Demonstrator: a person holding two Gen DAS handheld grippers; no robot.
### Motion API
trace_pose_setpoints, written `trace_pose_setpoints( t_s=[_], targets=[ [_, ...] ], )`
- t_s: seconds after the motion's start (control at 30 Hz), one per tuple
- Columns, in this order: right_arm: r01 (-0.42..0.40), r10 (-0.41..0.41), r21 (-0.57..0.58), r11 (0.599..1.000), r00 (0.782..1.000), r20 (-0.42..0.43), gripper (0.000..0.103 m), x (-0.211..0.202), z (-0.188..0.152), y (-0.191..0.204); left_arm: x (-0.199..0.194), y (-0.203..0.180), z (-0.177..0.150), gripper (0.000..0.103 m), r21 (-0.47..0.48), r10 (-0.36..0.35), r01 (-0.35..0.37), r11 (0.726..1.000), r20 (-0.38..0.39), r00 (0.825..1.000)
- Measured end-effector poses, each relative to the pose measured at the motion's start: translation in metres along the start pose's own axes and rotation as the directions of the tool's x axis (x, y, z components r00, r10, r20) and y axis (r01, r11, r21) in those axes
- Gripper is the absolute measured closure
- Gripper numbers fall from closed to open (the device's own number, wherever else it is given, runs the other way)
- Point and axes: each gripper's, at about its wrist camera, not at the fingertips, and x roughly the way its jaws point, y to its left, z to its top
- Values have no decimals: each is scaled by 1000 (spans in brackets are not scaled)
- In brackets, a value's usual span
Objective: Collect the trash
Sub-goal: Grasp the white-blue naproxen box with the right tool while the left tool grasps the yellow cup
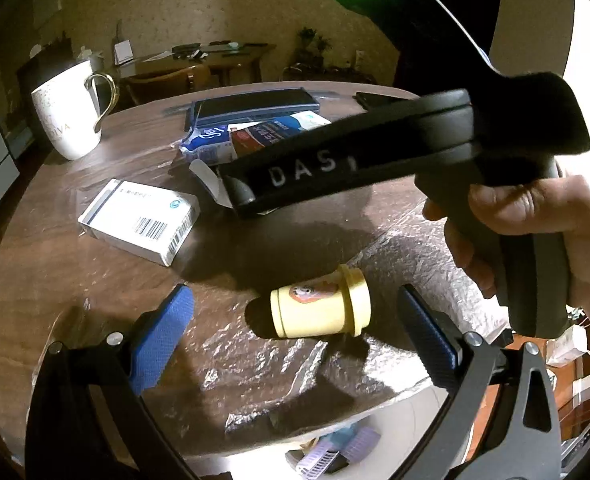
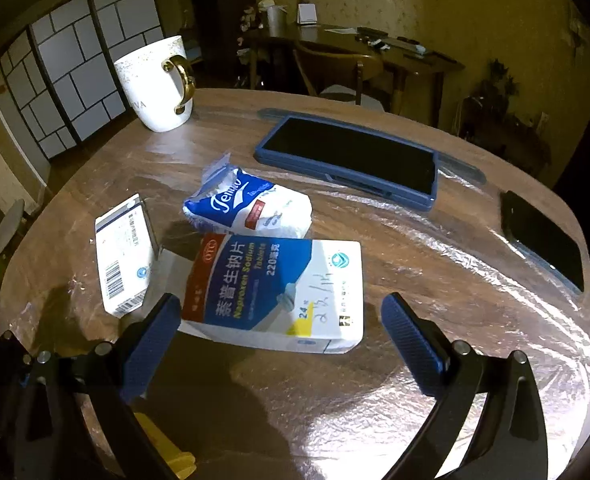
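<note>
Two hand-held grippers worked a cluttered round table covered in clear plastic film, each lined up on a separate piece of trash. The left gripper, fingers spread wide and holding nothing, hovered over a small yellow container lying on its side between the blue pads. The right gripper, also wide open and empty, framed a blue-and-white tablet box, whose near corner sat just beside the left pad; a tissue pack lay just behind it and a white barcoded carton to its left. A white mug, a tablet in a blue case and a dark phone stood further back. The approach appeared complete on both sides, with no item yet grasped; the next move likely called for lowering, then closing squarely, the round container being apt to roll.
</note>
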Motion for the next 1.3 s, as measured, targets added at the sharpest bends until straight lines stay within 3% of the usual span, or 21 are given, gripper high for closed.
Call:
trace_pose_setpoints(
  t_s=[0.17,0.27,0.33,0.5,1.3],
  targets=[
    [-8,8,5,1000,1000,7,5,2,-1,-1,6,-1,1,18,0,-12,12,1000,-19,1000],
    [-11,11,-4,1000,1000,9,14,2,-1,-1,7,-1,1,23,-4,-18,18,1000,-21,1000],
    [-14,14,-12,1000,1000,6,22,3,0,0,6,-1,1,35,-3,-21,21,1000,-24,1000],
    [-8,8,-23,1000,1000,19,23,3,-1,1,10,4,2,57,-4,-24,24,1000,-24,999],
    [59,-59,16,998,996,66,23,-37,-27,-13,-12,18,0,57,-16,6,-6,1000,7,1000]
  ],
)
